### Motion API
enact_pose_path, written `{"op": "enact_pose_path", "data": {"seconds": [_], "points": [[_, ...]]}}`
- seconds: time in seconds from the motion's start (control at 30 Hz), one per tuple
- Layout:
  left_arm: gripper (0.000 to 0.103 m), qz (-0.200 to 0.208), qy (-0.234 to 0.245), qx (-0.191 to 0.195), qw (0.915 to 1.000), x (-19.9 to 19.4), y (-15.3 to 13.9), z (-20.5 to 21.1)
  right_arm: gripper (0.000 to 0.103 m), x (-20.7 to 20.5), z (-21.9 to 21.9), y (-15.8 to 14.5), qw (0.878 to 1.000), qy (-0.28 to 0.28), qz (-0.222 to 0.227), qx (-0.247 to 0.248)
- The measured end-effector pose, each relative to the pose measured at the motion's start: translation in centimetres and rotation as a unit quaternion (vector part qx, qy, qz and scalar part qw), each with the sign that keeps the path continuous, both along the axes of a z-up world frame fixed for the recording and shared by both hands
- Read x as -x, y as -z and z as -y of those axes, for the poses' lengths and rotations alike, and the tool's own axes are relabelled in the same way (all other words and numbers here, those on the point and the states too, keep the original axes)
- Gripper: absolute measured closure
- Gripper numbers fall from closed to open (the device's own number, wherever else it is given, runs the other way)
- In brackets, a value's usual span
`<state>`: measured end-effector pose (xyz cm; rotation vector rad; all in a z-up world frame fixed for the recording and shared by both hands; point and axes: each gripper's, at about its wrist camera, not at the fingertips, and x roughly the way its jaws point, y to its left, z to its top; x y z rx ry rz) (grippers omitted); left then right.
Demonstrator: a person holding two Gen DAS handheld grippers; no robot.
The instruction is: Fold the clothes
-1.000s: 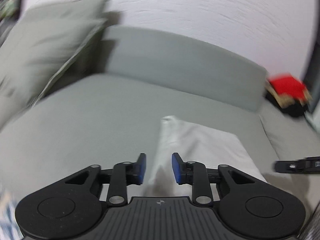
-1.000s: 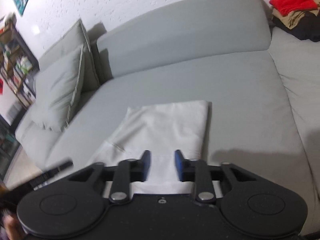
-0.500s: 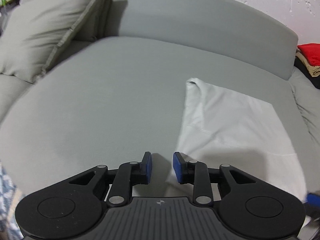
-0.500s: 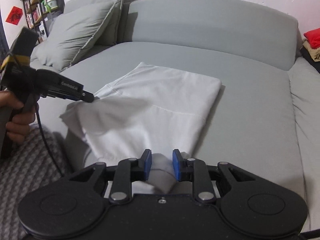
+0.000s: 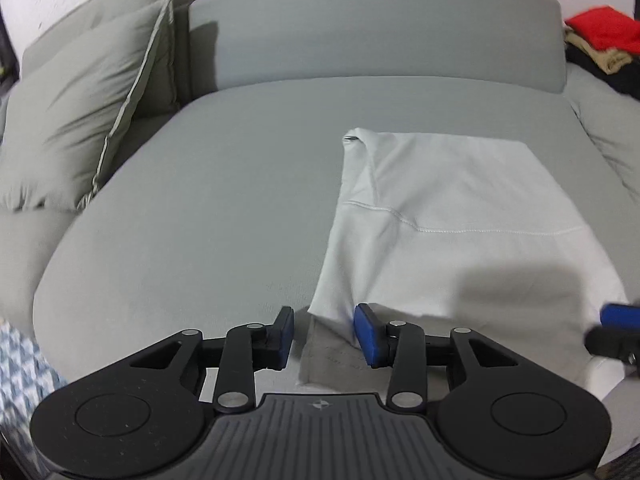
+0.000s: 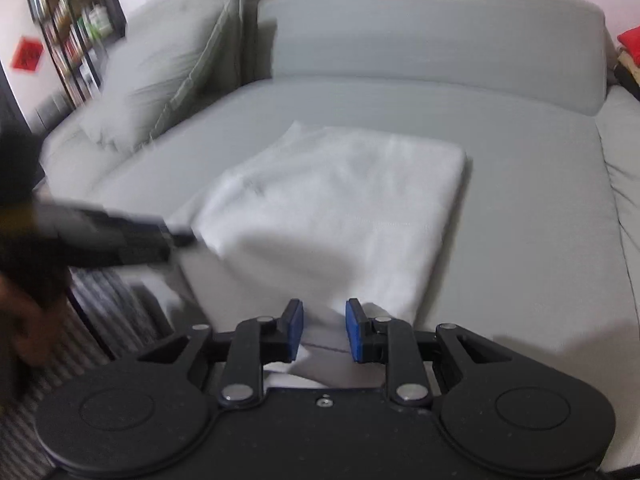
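A white garment (image 5: pixel 452 220) lies partly folded on the grey sofa seat (image 5: pixel 208 200); it also shows in the right wrist view (image 6: pixel 340 208). My left gripper (image 5: pixel 324 334) is open at the garment's near left corner, with the cloth edge between its blue pads. My right gripper (image 6: pixel 323 330) is open over the garment's near edge, with white cloth between its pads. In the right wrist view the left gripper (image 6: pixel 176 236) reaches the garment's left edge, blurred. In the left wrist view one right fingertip (image 5: pixel 620 314) shows at the right edge.
Grey cushions (image 5: pixel 84 112) lean at the sofa's left end. The backrest (image 5: pixel 380 36) runs along the far side. A pile of red and dark clothes (image 5: pixel 596 40) sits at the far right. A bookshelf (image 6: pixel 76 40) stands to the left, a patterned rug (image 6: pixel 104 308) below.
Both grippers have moved forward and lower onto the garment's near edge. The left gripper's jaws have opened wider. The garment has flattened on the seat.
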<state>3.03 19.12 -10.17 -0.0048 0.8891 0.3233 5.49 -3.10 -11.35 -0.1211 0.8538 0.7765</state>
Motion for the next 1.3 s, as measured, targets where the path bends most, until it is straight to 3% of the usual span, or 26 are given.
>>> {"op": "enact_pose_path", "data": {"seconds": [0.13, 0.3, 0.47, 0.63, 0.73, 0.8, 0.87, 0.93, 1.0, 1.03, 1.07, 1.1, 1.17, 1.23, 1.27, 1.3], "points": [[0.065, 0.051, 0.022, 0.012, 0.9984, 0.7, -2.3, -0.6, 0.080, 0.0, 2.9, -1.9, 0.999, -0.003, -0.014, -0.040], [0.065, 0.129, 0.068, 0.037, 0.9886, -1.7, -4.9, -0.3, 0.077, -4.3, 5.5, -3.4, 0.985, 0.074, -0.033, -0.151], [0.065, 0.107, 0.127, 0.033, 0.9856, -9.2, -3.7, 2.1, 0.082, -10.2, 4.3, -1.4, 0.964, 0.149, -0.059, -0.214], [0.075, 0.065, 0.147, 0.073, 0.9844, -15.9, 0.1, 1.2, 0.082, -14.7, 0.6, 1.7, 0.956, 0.147, -0.093, -0.235], [0.075, 0.057, 0.118, 0.081, 0.9880, -17.9, 2.8, -0.3, 0.081, -17.1, -1.0, 4.3, 0.955, 0.132, -0.138, -0.228], [0.075, 0.076, 0.086, 0.087, 0.9896, -18.2, 3.9, -1.8, 0.082, -18.1, -1.3, 6.2, 0.953, 0.144, -0.150, -0.219], [0.080, 0.099, 0.043, 0.102, 0.9889, -18.1, 4.4, -3.3, 0.089, -18.7, -0.6, 7.2, 0.947, 0.172, -0.141, -0.231], [0.079, 0.116, -0.010, 0.107, 0.9874, -17.9, 4.6, -4.4, 0.090, -19.2, 0.4, 8.0, 0.937, 0.205, -0.132, -0.251], [0.070, 0.131, -0.067, 0.120, 0.9818, -17.6, 4.9, -5.7, 0.090, -19.5, 1.2, 8.5, 0.927, 0.245, -0.120, -0.258], [0.070, 0.137, -0.100, 0.136, 0.9760, -17.2, 5.0, -6.6, 0.096, -19.7, 1.7, 8.7, 0.922, 0.265, -0.114, -0.260], [0.070, 0.137, -0.128, 0.148, 0.9710, -16.9, 5.1, -7.5, 0.103, -19.8, 2.1, 9.0, 0.915, 0.282, -0.120, -0.265], [0.079, 0.134, -0.152, 0.156, 0.9668, -16.6, 5.3, -8.2, 0.103, -19.7, 2.5, 9.3, 0.909, 0.295, -0.123, -0.269], [0.083, 0.125, -0.187, 0.165, 0.9605, -16.0, 5.2, -9.4, 0.100, -19.0, 3.2, 9.0, 0.902, 0.334, -0.103, -0.254], [0.082, 0.113, -0.187, 0.147, 0.9648, -14.7, 4.1, -9.7, 0.095, -18.2, 4.2, 8.3, 0.899, 0.353, -0.091, -0.243], [0.082, 0.108, -0.183, 0.130, 0.9685, -13.9, 3.3, -9.5, 0.081, -17.5, 4.8, 7.7, 0.903, 0.352, -0.083, -0.233], [0.076, 0.106, -0.175, 0.121, 0.9713, -12.9, 2.5, -9.3, 0.074, -16.8, 5.3, 7.0, 0.908, 0.349, -0.074, -0.221]]}}
